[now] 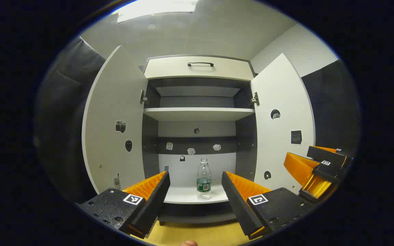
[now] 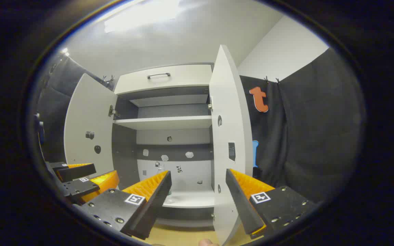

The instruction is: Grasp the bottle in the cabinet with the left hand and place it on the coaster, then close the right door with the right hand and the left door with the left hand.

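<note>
A clear plastic bottle (image 1: 204, 179) with a green label stands upright on the bottom shelf (image 1: 183, 195) of the open cabinet. My left gripper (image 1: 195, 191) is open, short of the cabinet, and the bottle shows in the gap between its fingers. Both doors stand wide: the left door (image 1: 113, 123) and the right door (image 1: 280, 123). In the right gripper view my right gripper (image 2: 197, 194) is open, with the right door's edge (image 2: 227, 143) rising between its fingers. The right gripper (image 1: 316, 169) appears at the right of the left gripper view; the left gripper (image 2: 80, 181) appears at the lower left of the right gripper view.
A drawer with a dark handle (image 1: 200, 64) tops the cabinet, and a middle shelf (image 1: 198, 113) spans it. Small stickers dot the doors and back panel. A yellow wooden surface (image 1: 197, 234) lies below the cabinet front. Black cloth hangs on both sides.
</note>
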The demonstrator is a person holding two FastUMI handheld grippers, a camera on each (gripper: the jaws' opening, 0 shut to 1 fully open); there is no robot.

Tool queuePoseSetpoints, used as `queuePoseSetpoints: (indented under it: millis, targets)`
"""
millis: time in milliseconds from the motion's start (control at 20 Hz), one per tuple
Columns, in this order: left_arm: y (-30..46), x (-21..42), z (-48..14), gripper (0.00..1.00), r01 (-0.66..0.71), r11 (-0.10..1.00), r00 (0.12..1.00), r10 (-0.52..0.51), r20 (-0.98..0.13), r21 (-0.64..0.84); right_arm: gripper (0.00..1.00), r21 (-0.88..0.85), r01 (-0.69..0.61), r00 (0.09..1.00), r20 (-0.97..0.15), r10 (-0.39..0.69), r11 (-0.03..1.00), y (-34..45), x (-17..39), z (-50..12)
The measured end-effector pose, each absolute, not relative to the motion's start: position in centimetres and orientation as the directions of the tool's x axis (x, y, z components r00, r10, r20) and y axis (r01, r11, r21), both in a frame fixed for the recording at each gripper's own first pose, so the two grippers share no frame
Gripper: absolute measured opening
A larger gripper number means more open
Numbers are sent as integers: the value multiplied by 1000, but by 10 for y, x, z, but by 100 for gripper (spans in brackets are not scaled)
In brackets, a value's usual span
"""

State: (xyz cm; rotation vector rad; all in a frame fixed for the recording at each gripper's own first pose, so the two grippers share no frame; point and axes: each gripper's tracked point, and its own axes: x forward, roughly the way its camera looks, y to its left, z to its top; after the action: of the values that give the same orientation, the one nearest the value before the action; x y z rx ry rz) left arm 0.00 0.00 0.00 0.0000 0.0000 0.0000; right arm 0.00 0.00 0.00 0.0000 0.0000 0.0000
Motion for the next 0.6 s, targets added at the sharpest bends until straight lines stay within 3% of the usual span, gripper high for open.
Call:
queuePoseSetpoints:
  millis: [300,600]
  targets:
    - [2,4,-6,93,-5,1000,1000,5,-19,-17,96,-11,-7,1000,-8,7,1000,4,4,-3]
    - [2,8,-7,96,9,1000,1000,-10,-27,-20,97,-7,-5,1000,-13,4,1000,3,4,-3]
